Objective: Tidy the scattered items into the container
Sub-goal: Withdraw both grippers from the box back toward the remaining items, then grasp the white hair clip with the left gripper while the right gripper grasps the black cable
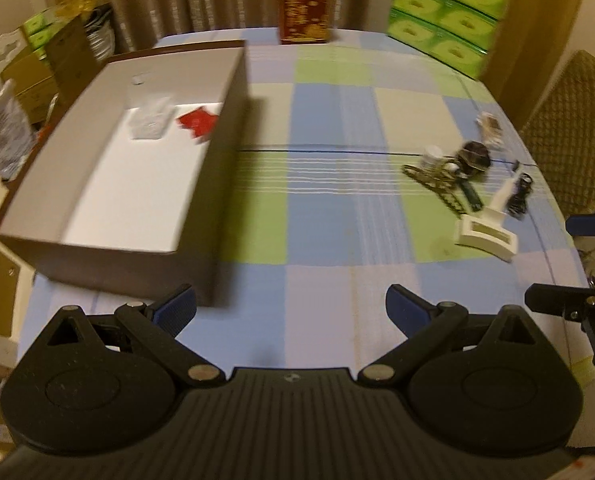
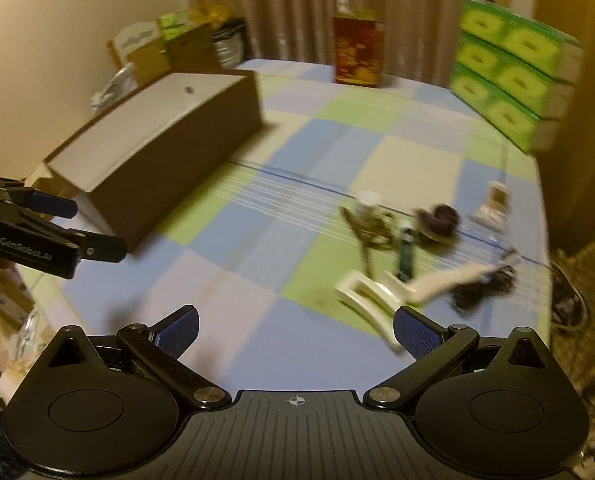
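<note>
A brown cardboard box [image 1: 213, 184] with a white inside stands at the table's left; a red packet [image 1: 198, 121] and a clear plastic bag [image 1: 150, 120] lie in it. Scattered items lie at the right: a white brush-like tool [image 1: 487, 234], a patterned hair clip [image 1: 437, 184], a dark round object [image 1: 474, 155], a black cable [image 1: 519, 196], a small packet [image 1: 489, 126]. My left gripper [image 1: 291, 312] is open and empty near the box's front corner. My right gripper [image 2: 295, 330] is open and empty just short of the white tool [image 2: 381, 296]. The box [image 2: 169, 160] shows at its left.
A checked blue-green cloth [image 1: 329, 112] covers the table. A red-brown carton [image 1: 305, 10] and stacked green boxes [image 1: 449, 12] stand at the far edge. A woven chair [image 1: 573, 128] sits at the right. Cardboard boxes and bags crowd the floor at the left.
</note>
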Available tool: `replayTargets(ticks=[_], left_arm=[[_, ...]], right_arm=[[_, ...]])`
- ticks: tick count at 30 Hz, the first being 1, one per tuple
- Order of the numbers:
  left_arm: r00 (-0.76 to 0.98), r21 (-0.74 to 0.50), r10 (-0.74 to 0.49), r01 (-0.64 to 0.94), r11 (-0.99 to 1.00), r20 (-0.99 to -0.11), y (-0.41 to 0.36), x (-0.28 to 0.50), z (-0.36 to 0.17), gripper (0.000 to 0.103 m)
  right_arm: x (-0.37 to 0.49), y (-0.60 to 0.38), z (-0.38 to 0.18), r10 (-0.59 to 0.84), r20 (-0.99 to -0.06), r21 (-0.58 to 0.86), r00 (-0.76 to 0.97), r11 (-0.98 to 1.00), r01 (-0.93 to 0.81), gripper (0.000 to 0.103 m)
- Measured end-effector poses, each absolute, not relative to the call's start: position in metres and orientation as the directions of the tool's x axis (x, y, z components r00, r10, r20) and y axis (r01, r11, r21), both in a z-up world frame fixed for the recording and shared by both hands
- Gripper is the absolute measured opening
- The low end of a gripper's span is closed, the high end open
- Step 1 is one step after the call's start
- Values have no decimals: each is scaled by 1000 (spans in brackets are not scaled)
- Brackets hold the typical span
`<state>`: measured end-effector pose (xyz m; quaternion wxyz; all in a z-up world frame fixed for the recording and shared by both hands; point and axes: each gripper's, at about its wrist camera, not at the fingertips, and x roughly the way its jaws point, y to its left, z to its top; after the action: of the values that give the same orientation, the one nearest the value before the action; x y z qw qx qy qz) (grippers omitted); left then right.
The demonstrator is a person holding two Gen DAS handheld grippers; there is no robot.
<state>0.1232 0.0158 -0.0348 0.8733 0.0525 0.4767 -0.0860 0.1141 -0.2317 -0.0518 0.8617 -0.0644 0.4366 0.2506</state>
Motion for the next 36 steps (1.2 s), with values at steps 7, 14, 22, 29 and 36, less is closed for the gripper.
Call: replayTargets(ticks=[7, 14, 22, 29, 36], left_arm=[[531, 10, -152, 289, 957, -834, -32, 128, -45, 99], [510, 3, -202, 372, 928, -836, -75, 139, -63, 99], [489, -8, -271, 474, 880, -829, -126, 153, -88, 99], [453, -35, -334, 550, 834, -827, -162, 161, -110, 99], [412, -76, -369, 575, 815, -833, -185, 171, -128, 99]], right_arm=[[118, -282, -62, 288, -799, 85, 528, 923, -375, 101], [126, -331, -81, 215, -818, 85, 533, 963, -258, 101], [148, -367, -107, 210, -835, 89, 509, 964, -253, 101], [174, -386, -121, 250, -839, 106, 483, 946, -305, 101], [195, -400, -135, 261, -850, 109, 457, 936, -334, 101]])
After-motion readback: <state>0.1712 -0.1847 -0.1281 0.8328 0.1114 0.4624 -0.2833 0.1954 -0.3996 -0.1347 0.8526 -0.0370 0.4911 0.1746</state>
